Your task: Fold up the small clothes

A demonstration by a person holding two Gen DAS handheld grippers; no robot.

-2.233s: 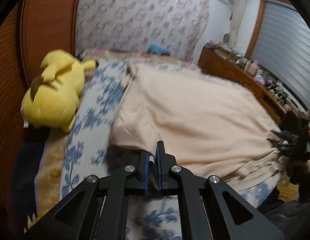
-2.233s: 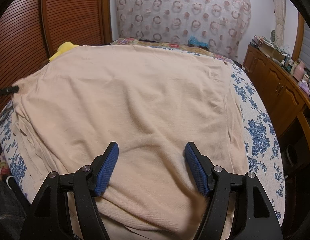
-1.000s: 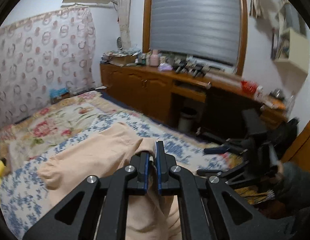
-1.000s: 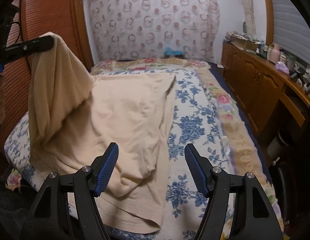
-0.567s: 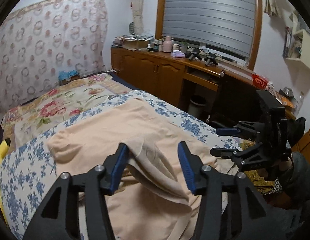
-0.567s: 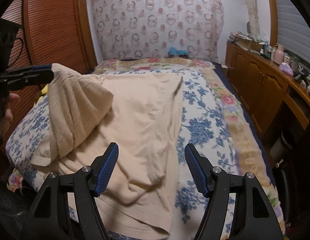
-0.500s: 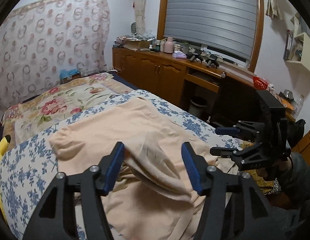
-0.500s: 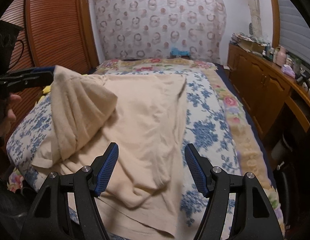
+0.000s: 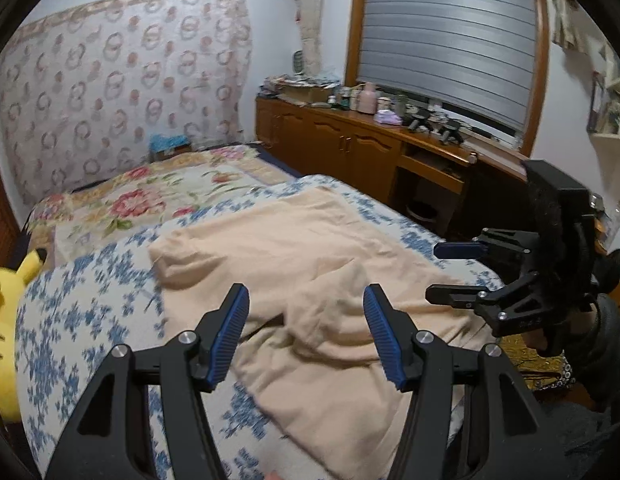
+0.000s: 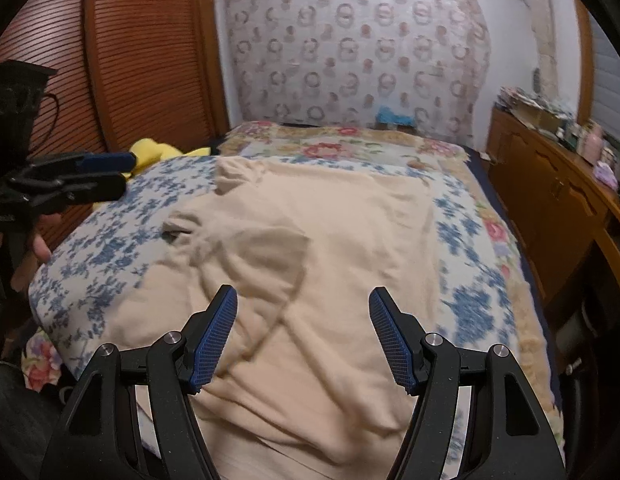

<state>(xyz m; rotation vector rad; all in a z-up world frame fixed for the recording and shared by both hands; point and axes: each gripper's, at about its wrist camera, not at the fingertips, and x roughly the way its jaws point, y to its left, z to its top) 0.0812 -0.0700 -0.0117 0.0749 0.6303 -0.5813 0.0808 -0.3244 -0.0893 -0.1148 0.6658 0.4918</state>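
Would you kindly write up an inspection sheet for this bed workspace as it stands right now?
Surface: bed with blue floral cover.
Job's things: beige garment spread out, left part folded over, creased.
Clutter: yellow plush toy at the bed's far left edge.
Grippers: left gripper open, empty; right gripper open, empty; both above the garment.
Cables: thin black cable by the left gripper.
Surroundings: wooden cabinet with cluttered top, shuttered window.

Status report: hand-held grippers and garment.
Left hand-held gripper open, empty. Right hand-held gripper open, empty. Beige garment rumpled on bed, one side folded over. Nothing in the way.
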